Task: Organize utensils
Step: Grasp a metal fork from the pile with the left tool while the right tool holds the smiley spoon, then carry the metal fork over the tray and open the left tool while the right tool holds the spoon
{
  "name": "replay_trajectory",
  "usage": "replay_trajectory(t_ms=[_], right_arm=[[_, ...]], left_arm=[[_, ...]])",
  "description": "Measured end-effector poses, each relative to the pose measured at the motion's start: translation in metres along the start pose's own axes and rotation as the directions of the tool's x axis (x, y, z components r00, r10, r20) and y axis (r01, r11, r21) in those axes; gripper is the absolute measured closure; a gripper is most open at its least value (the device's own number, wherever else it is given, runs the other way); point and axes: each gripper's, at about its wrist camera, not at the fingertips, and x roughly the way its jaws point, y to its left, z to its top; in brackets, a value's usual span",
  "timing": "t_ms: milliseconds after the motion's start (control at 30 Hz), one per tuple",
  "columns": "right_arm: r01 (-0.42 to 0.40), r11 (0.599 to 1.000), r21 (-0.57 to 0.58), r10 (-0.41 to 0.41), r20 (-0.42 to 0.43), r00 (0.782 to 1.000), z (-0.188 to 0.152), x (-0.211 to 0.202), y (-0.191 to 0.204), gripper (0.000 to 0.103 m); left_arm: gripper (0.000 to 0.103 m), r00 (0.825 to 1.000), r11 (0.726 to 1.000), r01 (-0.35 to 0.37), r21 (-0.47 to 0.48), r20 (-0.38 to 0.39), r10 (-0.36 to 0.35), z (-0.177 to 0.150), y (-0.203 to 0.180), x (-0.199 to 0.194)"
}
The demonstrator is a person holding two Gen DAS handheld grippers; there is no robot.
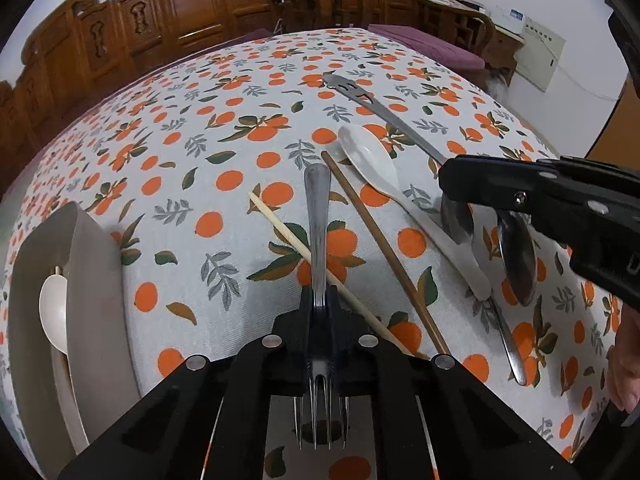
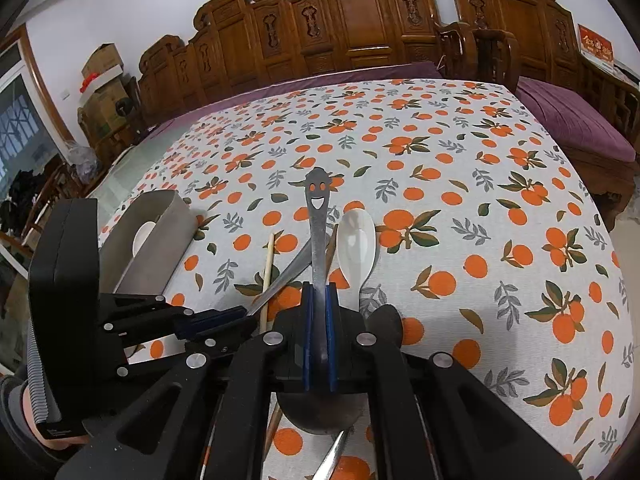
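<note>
In the left wrist view my left gripper (image 1: 320,308) is shut on a metal fork (image 1: 316,216), handle pointing away and tines toward the camera. The fork crosses a pale chopstick (image 1: 288,236); a dark chopstick (image 1: 380,240) and a white ceramic spoon (image 1: 372,164) lie to its right. My right gripper (image 2: 319,292) is shut on a metal spoon with a smiley-face handle (image 2: 318,200), its bowl (image 2: 320,412) under the jaws. At the left stands a grey holder (image 1: 92,280) with a white spoon (image 1: 52,304) inside. The left gripper (image 2: 248,314) and the right gripper (image 1: 452,188) are close together.
Another metal spoon (image 1: 516,264) lies under the right gripper, on the orange-print tablecloth (image 2: 460,240). Carved wooden benches (image 2: 352,20) with a purple cushion (image 2: 572,120) run along the far side. A hand (image 1: 624,368) shows at the right edge.
</note>
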Motion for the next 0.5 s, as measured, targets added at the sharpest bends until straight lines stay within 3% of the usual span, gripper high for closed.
replay_trajectory(t_ms=[500], right_arm=[[-0.003,1.0,-0.023,0.003,-0.012,1.0,-0.001,0.004,0.009,0.096]], left_arm=[[0.097,0.996,0.999,0.012,-0.036,0.087,-0.009,-0.009,0.021,-0.048]])
